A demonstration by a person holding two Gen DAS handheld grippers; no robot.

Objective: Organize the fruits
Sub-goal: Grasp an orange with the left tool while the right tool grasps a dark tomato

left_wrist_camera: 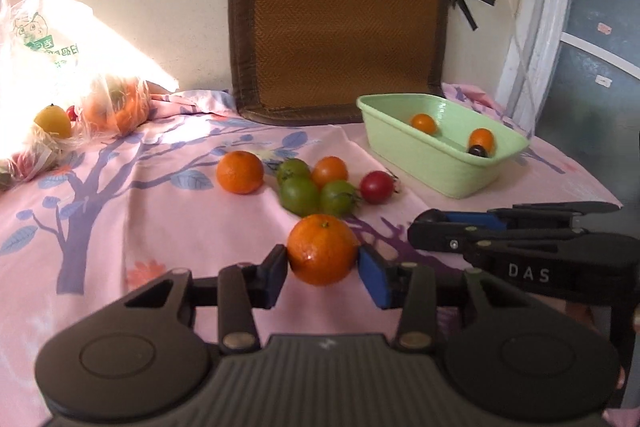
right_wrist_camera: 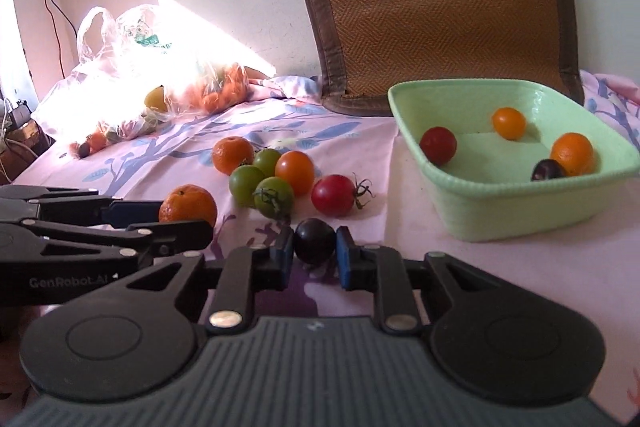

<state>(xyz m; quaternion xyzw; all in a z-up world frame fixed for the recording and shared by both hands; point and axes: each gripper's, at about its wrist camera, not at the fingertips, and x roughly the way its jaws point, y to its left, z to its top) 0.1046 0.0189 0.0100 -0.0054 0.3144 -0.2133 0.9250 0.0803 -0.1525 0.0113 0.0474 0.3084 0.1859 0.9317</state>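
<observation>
1. The left tongs (left_wrist_camera: 323, 259) are clamping an orange (left_wrist_camera: 322, 249) across its widest part, one blue pad on each side; it is sitting low, just over the pink flowered cloth (left_wrist_camera: 120, 227) covering the surface.
2. The right tongs (right_wrist_camera: 314, 247) are closing on a dark plum (right_wrist_camera: 314, 241), pads pressing its two sides, also just above the cloth.
3. I am judging the orange to be light and firm, its dimpled peel giving good hold; taking it across the middle looks right.
4. The plum is looking smooth, small and softer, likely to slip or bruise, so a gentle squeeze at its broadest girth seems wise.
5. Beyond the left tongs a cluster is lying loose: one orange (left_wrist_camera: 240, 172), three green tomatoes (left_wrist_camera: 299, 191), one orange tomato (left_wrist_camera: 329, 171) and one red tomato (left_wrist_camera: 376, 187).
6. Ahead and right of the right tongs, the green tub (right_wrist_camera: 500, 223) is holding four pieces: a red tomato (right_wrist_camera: 438, 145), two orange fruits, one at the back (right_wrist_camera: 508, 123), and a dark plum (right_wrist_camera: 547, 171).
7. Far to the left of both tongs, a plastic bag (right_wrist_camera: 132, 67) is holding more fruit; glare is making those uncountable.
</observation>
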